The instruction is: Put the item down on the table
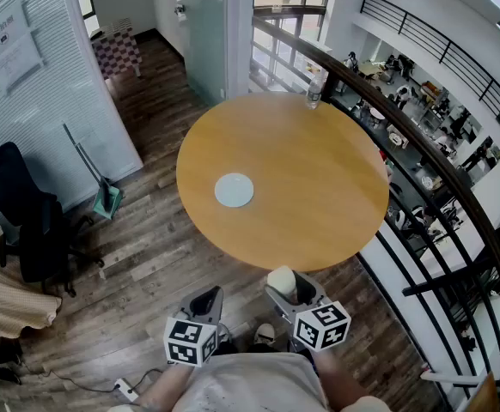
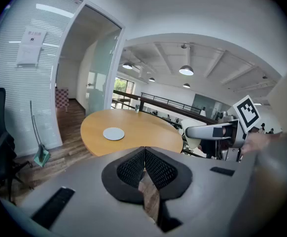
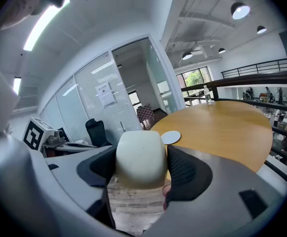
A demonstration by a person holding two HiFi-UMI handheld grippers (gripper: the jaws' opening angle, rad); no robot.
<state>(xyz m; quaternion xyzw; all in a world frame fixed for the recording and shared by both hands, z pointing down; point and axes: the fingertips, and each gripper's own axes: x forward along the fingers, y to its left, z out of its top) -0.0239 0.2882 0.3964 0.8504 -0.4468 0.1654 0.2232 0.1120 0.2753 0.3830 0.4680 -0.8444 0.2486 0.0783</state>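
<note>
One round wooden bench fills the middle of the head view. The load is best carried forward over its near edge, lowered onto bare wood clear of the disc, and only then released. Two tongs are counted. The right tongs, at lower centre, are clamped on the one pale rounded item, which is held short of the bench. The left tongs are clenched on nothing. One white disc and one bottle at the far rim are seen.
</note>
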